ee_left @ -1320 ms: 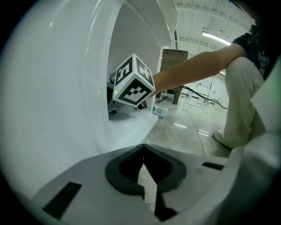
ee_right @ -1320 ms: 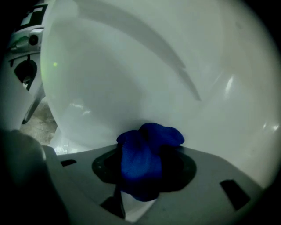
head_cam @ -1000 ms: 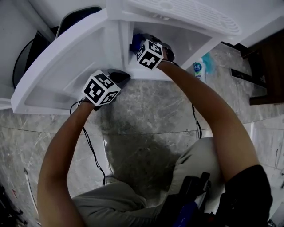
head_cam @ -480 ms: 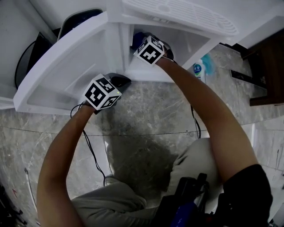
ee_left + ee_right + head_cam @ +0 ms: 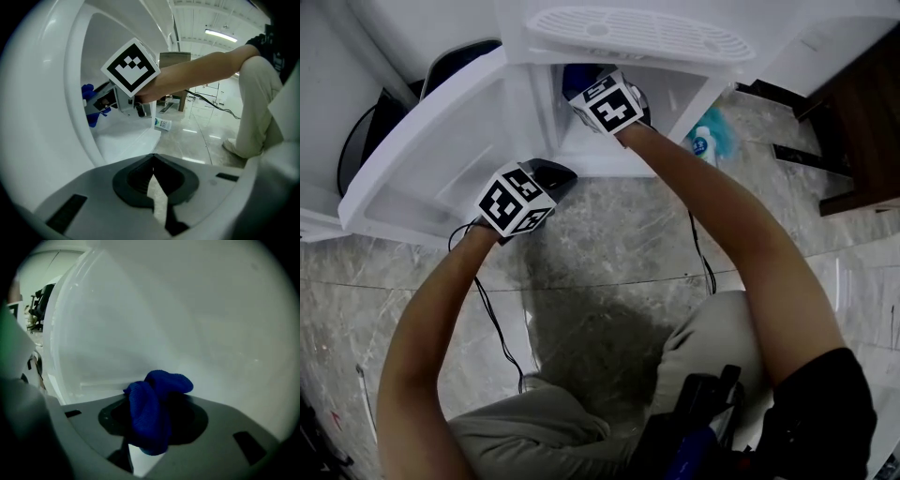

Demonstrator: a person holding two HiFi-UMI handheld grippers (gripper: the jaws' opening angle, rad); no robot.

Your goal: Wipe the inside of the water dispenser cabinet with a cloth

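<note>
Right claw (image 5: 99, 102): you have it reached inside the cabinet, with the jaws standing wide and clamped on the bunched cloth.
Cloth (image 5: 152, 416): blue and wadded between the right claw's jaws. One fold bulges out past the tips and another hangs below them (whether it presses on the wall, I cannot tell).
Cabinet (image 5: 680, 89): white inside. Its smooth curved wall fills everything ahead of your right claw, close up to the cloth.
Left claw (image 5: 153, 185): jaws closed together with nothing between them. It sits outside the cabinet, low at the front opening, and points across toward your right claw.
Door (image 5: 431, 159): swung open, with its white inner face close on the left claw's left side.
Grille (image 5: 637, 33): the slotted white tray on the dispenser front, directly above your right claw.
Bottle (image 5: 163, 124): small and white with a blue-green label. It is on the floor ahead of the left claw, beyond the cabinet's bottom edge and under your right forearm as that claw sees it.
Floor (image 5: 619, 234): grey marbled tile beneath both claws.
Cable (image 5: 490, 314): thin and dark, trailing from behind the left claw down across the floor toward your knees.
</note>
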